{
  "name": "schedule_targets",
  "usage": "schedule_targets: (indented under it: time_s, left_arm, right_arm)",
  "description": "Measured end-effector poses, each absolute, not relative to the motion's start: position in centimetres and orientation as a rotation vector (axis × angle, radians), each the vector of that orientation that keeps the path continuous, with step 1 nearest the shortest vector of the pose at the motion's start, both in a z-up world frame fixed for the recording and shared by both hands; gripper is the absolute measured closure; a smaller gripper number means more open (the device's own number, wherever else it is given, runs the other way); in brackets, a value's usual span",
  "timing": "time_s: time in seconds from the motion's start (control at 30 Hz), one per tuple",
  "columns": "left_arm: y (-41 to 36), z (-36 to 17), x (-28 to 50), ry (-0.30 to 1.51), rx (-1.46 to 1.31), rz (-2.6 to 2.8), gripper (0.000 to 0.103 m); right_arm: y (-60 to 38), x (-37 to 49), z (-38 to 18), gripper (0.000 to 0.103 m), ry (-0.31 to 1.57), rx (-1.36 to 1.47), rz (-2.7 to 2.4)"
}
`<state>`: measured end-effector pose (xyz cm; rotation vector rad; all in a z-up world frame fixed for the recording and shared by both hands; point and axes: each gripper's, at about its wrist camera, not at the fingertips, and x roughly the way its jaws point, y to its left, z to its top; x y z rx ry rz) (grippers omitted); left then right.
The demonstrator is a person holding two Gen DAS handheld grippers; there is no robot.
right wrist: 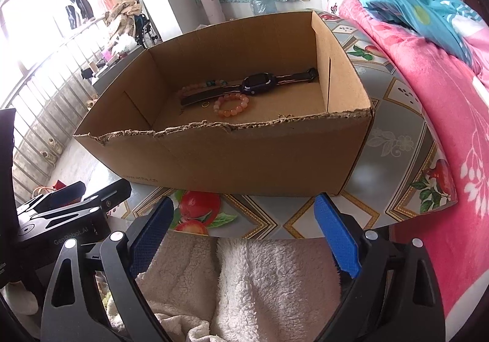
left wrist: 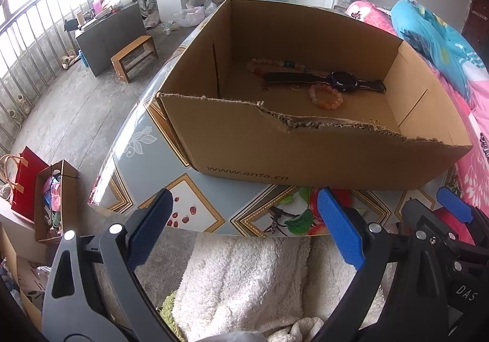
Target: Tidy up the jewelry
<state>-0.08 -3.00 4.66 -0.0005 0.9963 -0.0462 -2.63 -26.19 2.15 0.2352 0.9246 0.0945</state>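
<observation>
Cardboard brown open box (left wrist: 305,155) on the table (left wrist: 214,207) holds the black wrist watch (left wrist: 324,79) and pink bead bracelet (left wrist: 326,96) at 12 o'clock; both grippers' fingers (left wrist: 339,229) (right wrist: 336,232) gape wide, empty, and could catch its torn front edge

A cardboard box (left wrist: 305,155) with a torn near edge is set on a patterned table (left wrist: 146,158). Inside it, a dark watch (left wrist: 339,79) is laid flat across the floor, with a small pink bead bracelet (left wrist: 326,96) just in front of it and a longer string of beads (left wrist: 275,64) behind its strap. The left gripper (left wrist: 244,198) is held wide open, empty, over the table's near edge. The right gripper (left wrist: 452,207) is seen partly at the right edge. White fleece (left wrist: 244,274) is seen below.
</observation>
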Motion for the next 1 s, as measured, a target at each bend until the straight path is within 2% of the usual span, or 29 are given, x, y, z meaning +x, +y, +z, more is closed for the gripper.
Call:
schedule_targets:
  time_s: [1.0]
  left_arm:
    - [-3.32, 4.19, 0.17, 1.013, 0.008, -0.059, 0.011]
  right_arm:
    - [-25.91, -2.26, 2.12, 0.012, 0.943, 0.219, 0.087]
